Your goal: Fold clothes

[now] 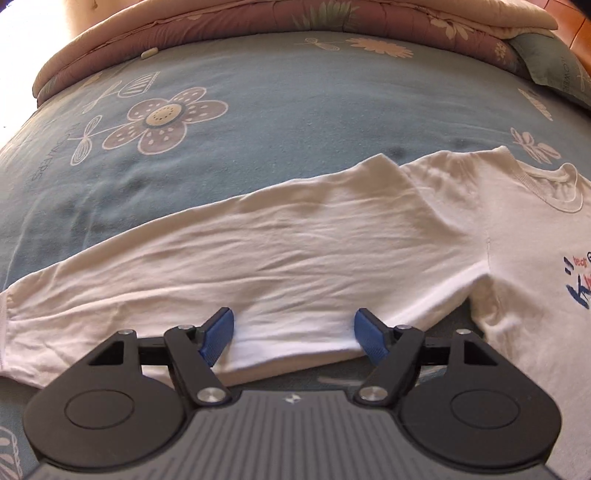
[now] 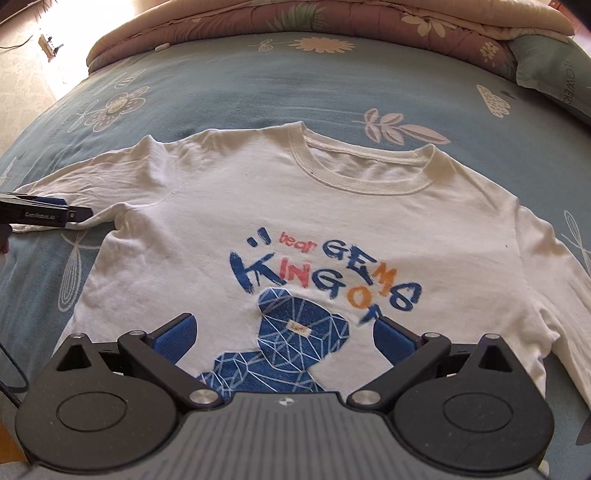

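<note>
The left gripper [image 1: 293, 334] is hanging wide apart, its blue pads [image 1: 218, 334] straddling the near hem of the long sleeve [image 1: 258, 258] and gripping nothing. That sleeve is stretching out flat to the left of the white T-shirt [image 2: 295, 206], wrinkled along its length. Over on the right, the right gripper [image 2: 284, 338] is also spread wide and empty, hovering over the blue bear print [image 2: 295, 343] on the shirt's chest. The shirt is lying face up on the blue flowered bedsheet [image 2: 258, 85], collar [image 2: 362, 166] pointing away, its other sleeve running off toward the right edge. In the right wrist view the left gripper is poking in from the left over the sleeve. Beyond the shirt, a pink flowered quilt [image 1: 295, 18] is lying bunched along the far side of the bed, with a pillow [image 2: 546, 70] at far right.
</note>
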